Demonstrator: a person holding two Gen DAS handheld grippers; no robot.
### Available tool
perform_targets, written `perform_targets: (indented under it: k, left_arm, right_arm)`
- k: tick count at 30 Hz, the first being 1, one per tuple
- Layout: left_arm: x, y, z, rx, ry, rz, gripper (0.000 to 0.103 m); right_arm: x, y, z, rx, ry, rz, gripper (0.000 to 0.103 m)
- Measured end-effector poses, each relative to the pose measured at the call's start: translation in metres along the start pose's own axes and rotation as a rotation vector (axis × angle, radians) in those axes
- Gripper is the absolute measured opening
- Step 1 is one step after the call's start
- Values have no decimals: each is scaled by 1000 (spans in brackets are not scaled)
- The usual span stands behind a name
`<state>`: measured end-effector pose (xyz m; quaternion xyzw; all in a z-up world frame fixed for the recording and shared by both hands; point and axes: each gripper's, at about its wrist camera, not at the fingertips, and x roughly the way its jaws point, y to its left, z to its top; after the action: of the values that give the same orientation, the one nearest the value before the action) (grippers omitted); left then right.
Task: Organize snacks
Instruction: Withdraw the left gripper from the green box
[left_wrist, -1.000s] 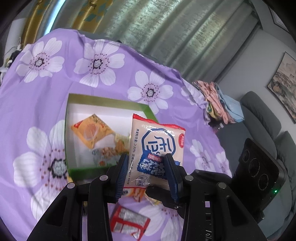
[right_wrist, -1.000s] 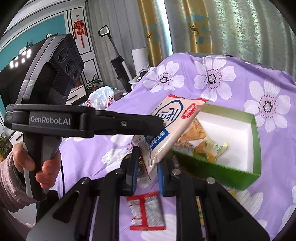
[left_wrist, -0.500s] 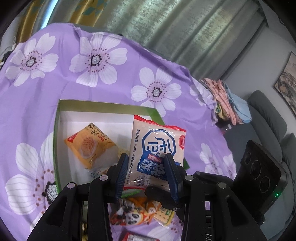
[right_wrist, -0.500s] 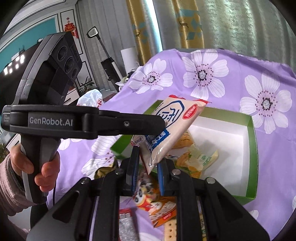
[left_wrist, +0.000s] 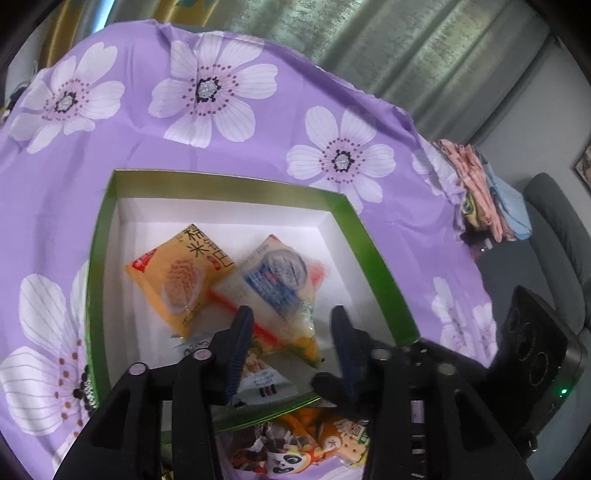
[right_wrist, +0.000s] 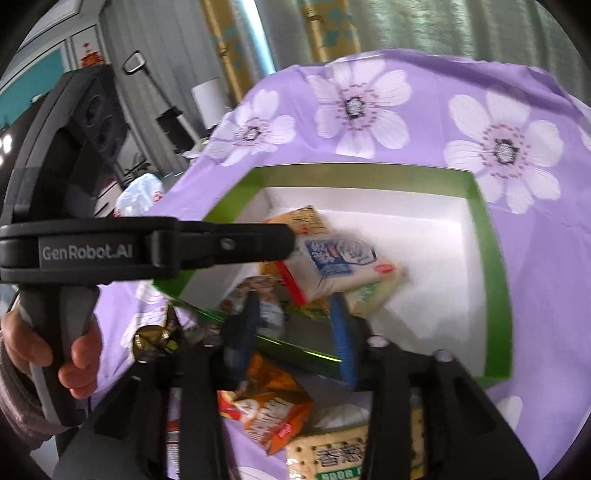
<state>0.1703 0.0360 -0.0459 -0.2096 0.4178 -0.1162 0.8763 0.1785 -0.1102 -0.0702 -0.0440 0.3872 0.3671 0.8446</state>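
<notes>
Grippers (left_wrist: 291, 325) above blue-printed white packet (left_wrist: 280, 280)

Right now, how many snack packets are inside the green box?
4 visible in the green box: orange packet left, blue-and-white packet beside it, two partly covered near the front wall. More may be hidden.

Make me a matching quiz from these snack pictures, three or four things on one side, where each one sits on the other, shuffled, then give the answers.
Things:
1. blue-and-white packet
2. orange packet
3. panda packet
4. green box

Places:
A. on the purple flowered cloth, holding snacks
B. outside the box, near its front wall
C. inside the box, toward its left side in the left wrist view
D. inside the box, just ahead of the open left tongs

Pairs: 1-D, 2-C, 3-B, 4-A
</notes>
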Motion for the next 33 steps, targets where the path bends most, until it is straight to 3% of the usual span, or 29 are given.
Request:
perform_targets:
  k: [2,8,14,21,24,33]
  left_arm:
    - [-6,-1,-2,2,-8,11,77]
    - [-36,-12,-17,23,-33,39,79]
    - [-66,-24,-46,52,-44,60,94]
    - [-89,-32,-86,38,-21,68,99]
    - [-93,-32,-103,12,-4,63,100]
    - [-92,-29,-143,-29,55,82,100]
  right_arm:
    - [-6,-1,-2,-5,-10,-20,47]
    - [-38,5,-11,-7,-63,-83,61]
    - [-86,18,-32,-1,-132,-113,71]
    - [-124,36,-60,-11,-146,-125,73]
    - [-134,43,-73,-11,-152,-129,81]
    - [-143,59,-109,-4,-118,-125,82]
